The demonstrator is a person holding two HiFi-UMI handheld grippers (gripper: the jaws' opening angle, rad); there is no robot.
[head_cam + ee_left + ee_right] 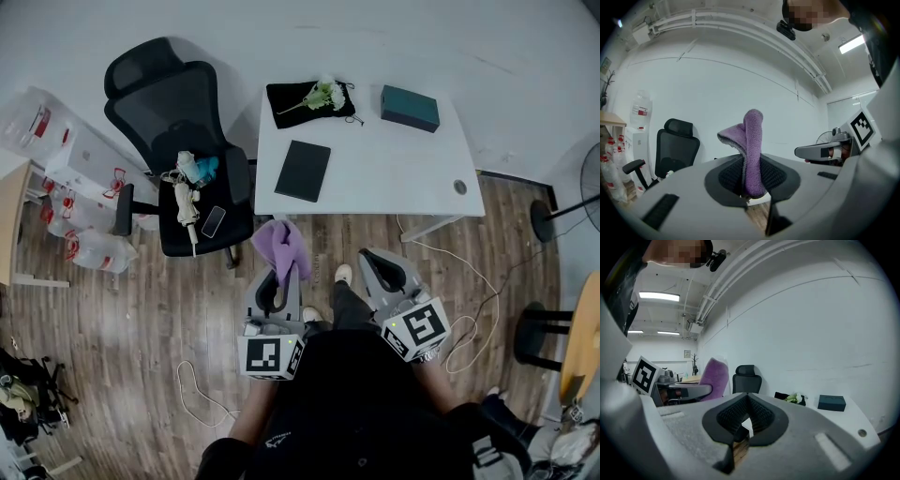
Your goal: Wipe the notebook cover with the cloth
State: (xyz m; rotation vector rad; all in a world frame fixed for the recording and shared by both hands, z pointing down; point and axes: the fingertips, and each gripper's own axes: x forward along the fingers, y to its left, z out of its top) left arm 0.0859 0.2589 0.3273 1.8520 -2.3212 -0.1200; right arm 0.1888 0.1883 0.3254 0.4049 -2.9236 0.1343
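Left gripper (752, 187) clamps cloth (753, 140); right gripper (746, 420) closed, empty.
Lidded teal box (410, 107), two o'clock of notebook (303, 170), white tabletop (394, 173).

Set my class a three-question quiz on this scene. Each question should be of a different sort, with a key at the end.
1. True or false: the purple cloth already lies on the notebook.
2. Which thing sits at the far right of the white table? A) teal box B) mug C) laptop
3. Fill the gap: the right gripper has its jaws together on ____.
Key: 1. False: the left gripper is shut on it, short of the table. 2. A. 3. nothing.
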